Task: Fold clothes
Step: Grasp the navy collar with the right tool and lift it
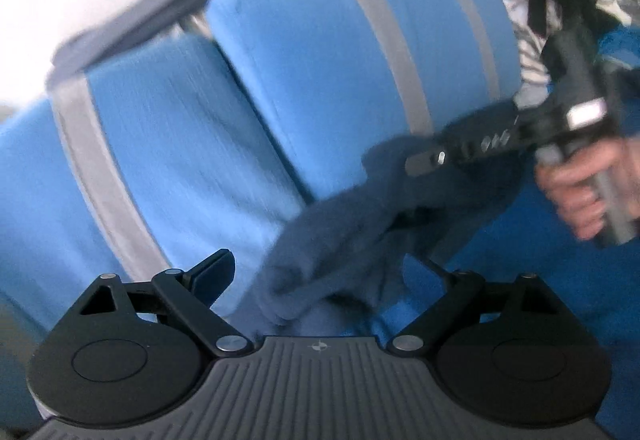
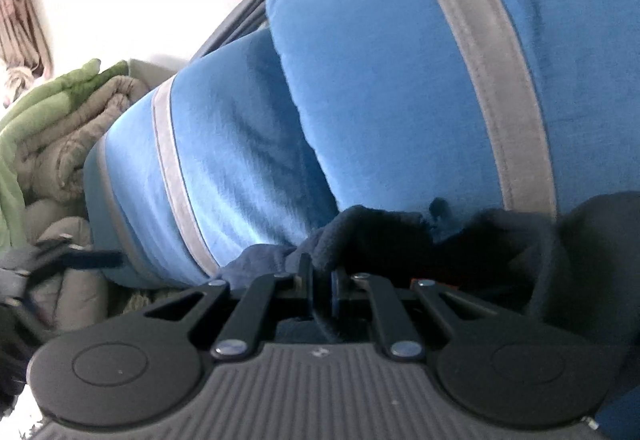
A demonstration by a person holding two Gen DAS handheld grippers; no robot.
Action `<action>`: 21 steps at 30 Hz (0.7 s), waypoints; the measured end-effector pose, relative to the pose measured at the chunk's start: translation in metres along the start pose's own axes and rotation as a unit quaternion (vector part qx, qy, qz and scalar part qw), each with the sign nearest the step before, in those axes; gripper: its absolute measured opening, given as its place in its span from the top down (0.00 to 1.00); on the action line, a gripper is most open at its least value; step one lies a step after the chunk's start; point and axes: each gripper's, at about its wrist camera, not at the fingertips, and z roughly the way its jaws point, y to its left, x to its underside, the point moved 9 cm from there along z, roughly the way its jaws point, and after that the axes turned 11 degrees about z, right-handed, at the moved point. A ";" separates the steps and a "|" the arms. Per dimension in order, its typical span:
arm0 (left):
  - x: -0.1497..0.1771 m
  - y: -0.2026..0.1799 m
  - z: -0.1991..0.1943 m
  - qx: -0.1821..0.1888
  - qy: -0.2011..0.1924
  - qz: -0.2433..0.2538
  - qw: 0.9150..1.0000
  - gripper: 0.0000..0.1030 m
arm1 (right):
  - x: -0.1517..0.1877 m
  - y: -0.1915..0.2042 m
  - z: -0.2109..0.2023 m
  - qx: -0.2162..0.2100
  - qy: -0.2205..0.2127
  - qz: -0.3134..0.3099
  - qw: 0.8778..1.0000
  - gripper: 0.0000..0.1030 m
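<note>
Navy garment [image 2: 360, 236] — pinched, right hand-held gripper [image 2: 322, 292]

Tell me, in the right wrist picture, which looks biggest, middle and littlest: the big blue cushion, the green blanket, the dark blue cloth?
1. Big blue cushion, filling most of the view.
2. Dark blue cloth, though it is nearest the camera, so it may look bigger than it is.
3. Green blanket, partly cut off at the edge.

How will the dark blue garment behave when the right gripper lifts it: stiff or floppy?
Probably floppy: the dark blue garment sags in folds below the right gripper. It looks fleecy, so likely not slippery between the closed jaws. Being held at one spot, it may hang bunched.
</note>
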 end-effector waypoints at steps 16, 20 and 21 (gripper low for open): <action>-0.049 -0.007 -0.012 -0.017 -0.002 0.058 0.998 0.09 | -0.023 -0.013 -0.029 -0.023 0.022 0.048 0.998 0.92; -0.029 -0.028 0.034 -0.010 0.017 0.111 0.994 0.10 | -0.020 -0.016 -0.037 -0.034 0.023 0.059 0.997 0.92; -0.024 -0.034 0.046 -0.007 0.020 0.125 0.992 0.10 | -0.020 -0.016 -0.037 -0.038 0.024 0.061 0.997 0.92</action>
